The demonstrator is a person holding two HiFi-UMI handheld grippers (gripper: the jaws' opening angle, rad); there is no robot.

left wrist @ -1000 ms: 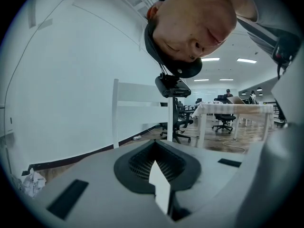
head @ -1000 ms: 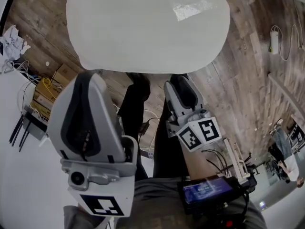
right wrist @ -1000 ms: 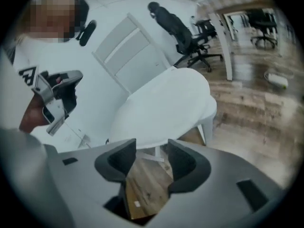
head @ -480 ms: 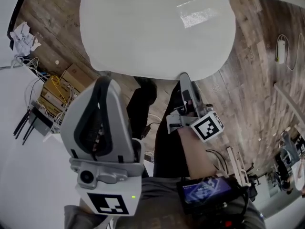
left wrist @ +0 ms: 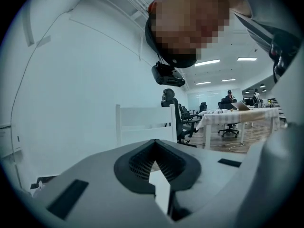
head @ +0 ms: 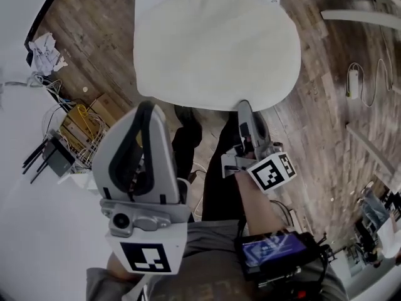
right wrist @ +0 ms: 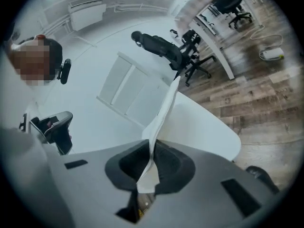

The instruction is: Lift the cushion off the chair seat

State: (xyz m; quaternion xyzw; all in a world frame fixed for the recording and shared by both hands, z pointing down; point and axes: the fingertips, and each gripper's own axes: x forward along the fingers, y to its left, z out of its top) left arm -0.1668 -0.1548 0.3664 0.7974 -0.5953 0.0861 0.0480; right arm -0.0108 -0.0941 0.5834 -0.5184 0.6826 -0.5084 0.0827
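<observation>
While both grippers pinch the near hem of the pale cream, oval fabric cushion (head: pixel 216 49), the lift in hand is best done evenly: I judge that raising the two sides together and level would stop the soft pad sagging or twisting out of a grip. The left gripper (head: pixel 145 105) has its jaws drawn together on a thin sliver of the white fabric. The right gripper (head: pixel 244 105), whose jaws have just been closing, has them narrow, with a fold of the cushion's edge standing up between them. Both bites look shallow, so a slow rise seems wiser than a jerk. The cushion lies spread ahead of the jaws, in front of the back of the white slatted wooden chair (right wrist: pixel 124 91); whether it has cleared the seat I cannot tell. The brown wood-plank floor (head: pixel 313 105) to the right is open apart from a white power strip with its cord (head: pixel 353 80). The left side is crowded by a tangle of cables and cardboard boxes (head: pixel 69 127) and crumpled white paper (head: pixel 45 47). Up and toward the person looks the freest way
</observation>
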